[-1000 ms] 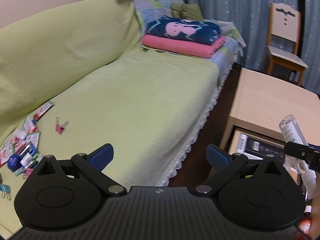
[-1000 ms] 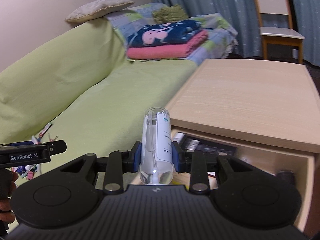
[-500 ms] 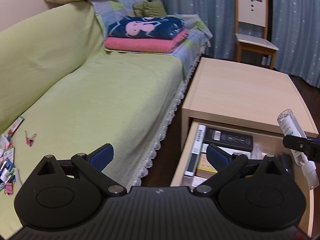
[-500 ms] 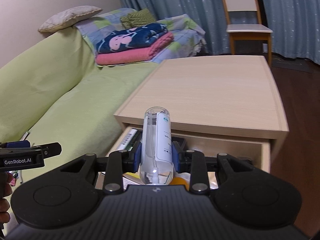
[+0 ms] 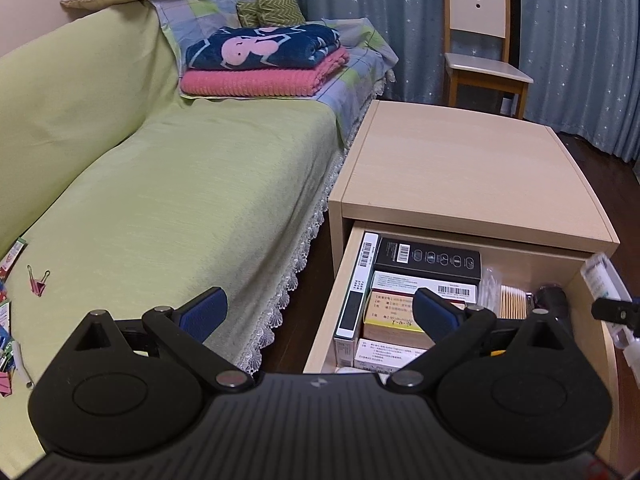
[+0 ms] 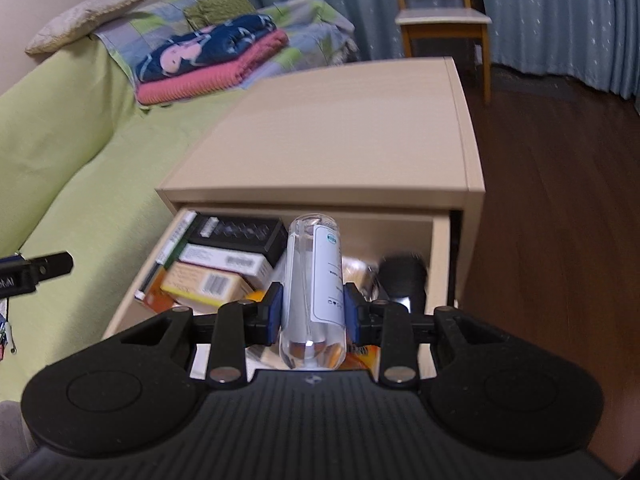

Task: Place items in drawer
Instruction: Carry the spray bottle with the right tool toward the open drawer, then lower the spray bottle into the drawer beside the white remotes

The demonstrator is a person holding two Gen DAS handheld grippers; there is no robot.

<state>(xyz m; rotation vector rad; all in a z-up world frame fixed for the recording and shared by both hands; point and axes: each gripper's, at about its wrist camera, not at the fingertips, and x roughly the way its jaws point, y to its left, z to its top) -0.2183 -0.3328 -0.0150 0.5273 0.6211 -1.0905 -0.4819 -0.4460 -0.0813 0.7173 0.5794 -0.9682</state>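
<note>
Clear bottle [image 6: 313,280], clamped by right gripper [image 6: 312,312], now over open drawer [image 6: 438,236] at 12 o'clock; left gripper [image 5: 320,312] agape, empty.

The right gripper [image 6: 311,312] clamps a clear bottle [image 6: 314,288] above the open drawer [image 6: 440,236] of boxes [image 6: 224,258].

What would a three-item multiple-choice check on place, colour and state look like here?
1. Where is the open drawer?
A. in the bedside cabinet
B. under the sofa
C. in the chair

2. What colour is the lower folded blanket?
A. white
B. pink
C. black

3. What are the right tongs doing?
A. hanging open
B. gripping a box
C. clamping a clear bottle

Key: A, the drawer juts from the cabinet front; B, pink lies under the navy blanket; C, both pads press the bottle's sides.
</note>
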